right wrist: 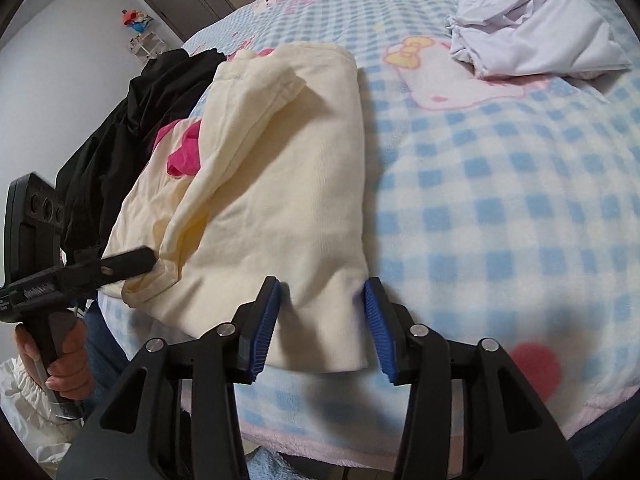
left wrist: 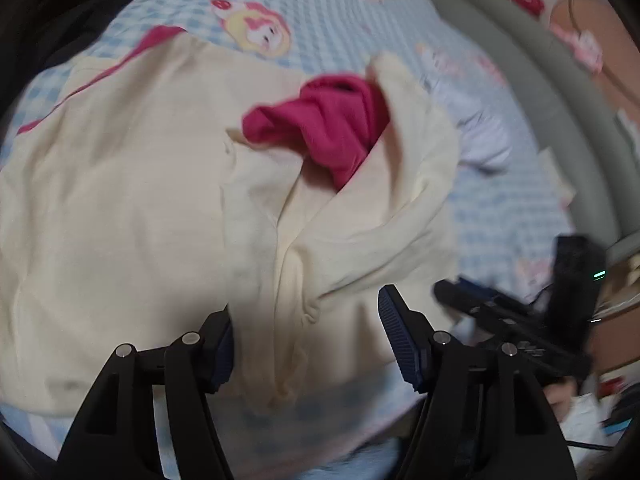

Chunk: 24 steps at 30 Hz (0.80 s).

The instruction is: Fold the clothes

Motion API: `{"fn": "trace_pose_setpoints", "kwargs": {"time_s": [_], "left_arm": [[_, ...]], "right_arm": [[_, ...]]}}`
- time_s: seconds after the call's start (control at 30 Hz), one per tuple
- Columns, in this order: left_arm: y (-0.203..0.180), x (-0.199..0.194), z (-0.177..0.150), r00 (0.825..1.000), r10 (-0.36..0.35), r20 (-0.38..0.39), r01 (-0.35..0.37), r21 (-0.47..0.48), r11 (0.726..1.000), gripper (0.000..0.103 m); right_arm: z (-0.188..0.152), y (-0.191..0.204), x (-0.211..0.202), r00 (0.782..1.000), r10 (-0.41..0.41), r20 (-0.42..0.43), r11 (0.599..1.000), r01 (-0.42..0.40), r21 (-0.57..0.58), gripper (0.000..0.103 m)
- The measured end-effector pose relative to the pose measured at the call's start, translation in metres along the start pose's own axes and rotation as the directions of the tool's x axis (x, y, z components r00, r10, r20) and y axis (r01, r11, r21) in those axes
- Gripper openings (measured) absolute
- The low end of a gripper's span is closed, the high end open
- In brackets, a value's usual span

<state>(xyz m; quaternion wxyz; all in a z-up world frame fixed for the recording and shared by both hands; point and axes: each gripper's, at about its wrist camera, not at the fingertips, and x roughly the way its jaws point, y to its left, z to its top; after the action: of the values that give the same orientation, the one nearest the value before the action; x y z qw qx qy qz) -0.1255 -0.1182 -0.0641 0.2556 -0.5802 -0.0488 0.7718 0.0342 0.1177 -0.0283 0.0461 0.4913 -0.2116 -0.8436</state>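
Note:
A cream garment with pink trim lies partly folded on the bed; it also shows in the right wrist view. My left gripper is open, its jaws on either side of a fold at the garment's near edge. In the right wrist view the left gripper touches the garment's left edge. My right gripper is open, its jaws astride the garment's near right corner. The right gripper shows blurred in the left wrist view.
The bed has a blue checked blanket with cartoon prints. A folded white garment lies at the far right. A black garment lies at the left. A grey padded rail runs along the bed's side.

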Motion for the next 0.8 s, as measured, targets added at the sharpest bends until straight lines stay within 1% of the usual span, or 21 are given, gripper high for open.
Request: {"fn": "trace_pose_setpoints", "kwargs": {"time_s": [0.03,0.07,0.1,0.17,0.27,0.3,0.33,0.37,0.4,0.47,0.5,0.53,0.57,0.6,0.63,0.67,0.7,0.73,0.8], "left_arm": [[-0.002,0.005,0.001,0.999,0.05,-0.009,-0.05,0.013,0.999,0.054],[-0.003,0.008,0.002,0.995,0.097,-0.011,-0.097,0.02,0.995,0.05],[0.003,0.004,0.005,0.993,0.122,0.004,-0.122,-0.009,0.992,0.049],[0.024,-0.014,0.012,0.987,0.153,0.052,-0.147,-0.106,0.983,0.049],[0.062,-0.047,0.014,0.981,0.148,0.123,-0.115,-0.242,0.963,0.05],[0.064,-0.055,0.014,0.98,0.138,0.14,-0.101,-0.248,0.963,0.05],[0.061,-0.06,0.014,0.98,0.125,0.153,-0.087,-0.235,0.968,0.05],[0.05,-0.061,0.015,0.977,0.127,0.168,-0.095,-0.189,0.977,0.048],[0.033,-0.06,0.017,0.973,0.138,0.186,-0.115,-0.126,0.985,0.048],[0.001,-0.059,0.021,0.963,0.154,0.223,-0.158,-0.001,0.987,0.048],[-0.007,-0.062,0.027,0.955,0.166,0.247,-0.178,0.024,0.984,0.048],[-0.01,-0.065,0.035,0.945,0.181,0.272,-0.196,0.029,0.98,0.048],[-0.008,-0.069,0.043,0.942,0.175,0.287,-0.187,0.012,0.982,0.048],[-0.002,-0.072,0.052,0.943,0.164,0.289,-0.165,-0.019,0.986,0.048],[0.002,-0.072,0.063,0.947,0.167,0.273,-0.162,-0.04,0.986,0.049],[0.005,-0.064,0.071,0.959,0.173,0.224,-0.171,-0.027,0.985,0.049],[0.007,-0.052,0.078,0.971,0.177,0.16,-0.179,0.001,0.984,0.049],[-0.005,-0.036,0.075,0.979,0.176,0.1,-0.18,0.035,0.983,0.048],[-0.026,-0.007,0.071,0.983,0.186,0.014,-0.186,0.145,0.972,0.048]], "right_arm": [[0.0,0.001,0.0,1.0,-0.007,-0.001,1.0,0.007,-0.006,0.047],[0.001,0.002,0.001,1.0,-0.015,-0.002,1.0,0.015,-0.013,0.047],[0.003,0.003,0.001,1.0,-0.017,0.0,1.0,0.017,-0.016,0.047],[0.005,-0.002,-0.002,0.999,-0.042,0.005,0.999,0.043,-0.012,0.046],[0.01,-0.014,-0.009,0.998,-0.068,0.007,0.998,0.068,0.015,0.05],[0.011,-0.016,-0.01,0.997,-0.071,0.009,0.997,0.071,0.017,0.05],[0.015,-0.015,-0.015,0.997,-0.079,0.023,0.997,0.079,0.009,0.05],[0.02,-0.015,-0.019,0.995,-0.087,0.037,0.996,0.087,0.002,0.05],[0.024,-0.015,-0.024,0.994,-0.095,0.052,0.995,0.095,-0.006,0.051],[0.037,-0.013,-0.035,0.994,-0.066,0.09,0.998,0.068,-0.019,0.051],[0.045,-0.011,-0.039,0.993,-0.054,0.105,0.998,0.058,-0.028,0.051],[0.05,-0.007,-0.039,0.992,-0.059,0.109,0.997,0.064,-0.043,0.051],[0.055,-0.002,-0.04,0.992,-0.063,0.112,0.996,0.07,-0.059,0.051],[0.06,0.004,-0.037,0.992,-0.06,0.109,0.995,0.069,-0.074,0.051],[0.064,0.01,-0.033,0.993,-0.062,0.101,0.994,0.07,-0.083,0.051],[0.066,0.011,-0.03,0.994,-0.067,0.087,0.993,0.075,-0.093,0.051],[0.067,0.013,-0.026,0.995,-0.073,0.074,0.992,0.08,-0.102,0.051],[0.07,0.017,-0.019,0.995,-0.086,0.054,0.989,0.092,-0.113,0.051],[0.075,0.024,-0.005,0.994,-0.103,0.022,0.985,0.105,-0.136,0.051]]}}
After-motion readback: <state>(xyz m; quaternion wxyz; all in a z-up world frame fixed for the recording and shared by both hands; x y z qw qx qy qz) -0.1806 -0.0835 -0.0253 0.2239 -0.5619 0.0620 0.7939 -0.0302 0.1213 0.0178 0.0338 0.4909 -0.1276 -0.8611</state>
